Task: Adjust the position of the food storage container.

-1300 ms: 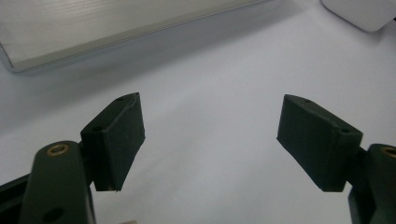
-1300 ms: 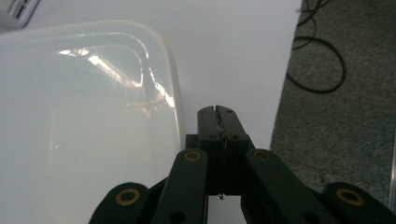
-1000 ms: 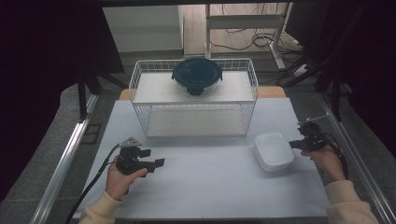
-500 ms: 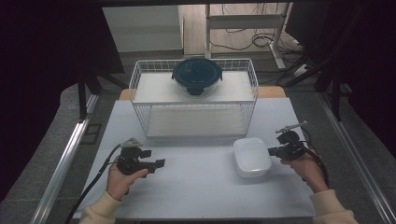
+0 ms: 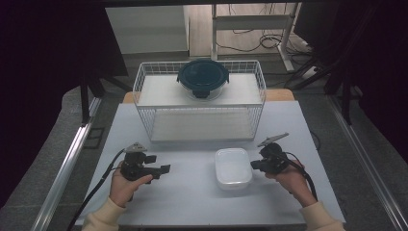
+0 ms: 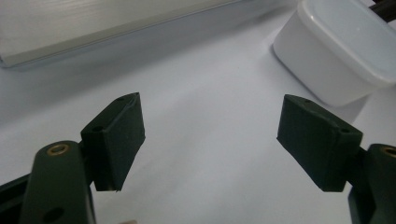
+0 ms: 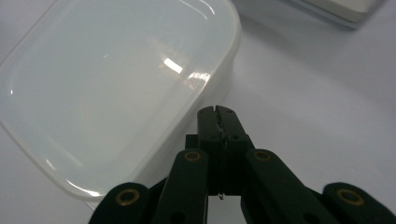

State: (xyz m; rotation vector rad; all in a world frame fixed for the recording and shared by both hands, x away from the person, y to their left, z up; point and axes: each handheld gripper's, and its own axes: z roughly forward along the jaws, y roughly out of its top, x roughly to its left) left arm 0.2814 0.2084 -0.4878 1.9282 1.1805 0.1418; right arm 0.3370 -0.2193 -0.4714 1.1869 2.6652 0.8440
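Note:
A white lidded rectangular container (image 5: pixel 233 167) sits on the pale table (image 5: pixel 192 202), right of centre near the front. My right gripper (image 5: pixel 253 165) is shut, and its closed tips press against the container's right side. In the right gripper view the shut right gripper (image 7: pixel 217 112) meets the wall of the container (image 7: pixel 112 88) just under the lid's rim. My left gripper (image 5: pixel 161 163) rests low at the front left, open and holding nothing, pointing right. In the left gripper view the left gripper (image 6: pixel 210 135) gapes wide, with the container (image 6: pixel 345 51) farther off at the upper right.
A white wire basket (image 5: pixel 139 91) stands across the back of the table. A round glass bowl with a dark blue clip lid (image 5: pixel 203 77) rests on top of it. Bare tabletop lies between my two hands. Metal rails (image 5: pixel 67 163) run along both sides.
My right hand has travelled left across the table, and the white container has slid left ahead of its shut jaws. The left hand has stayed put.

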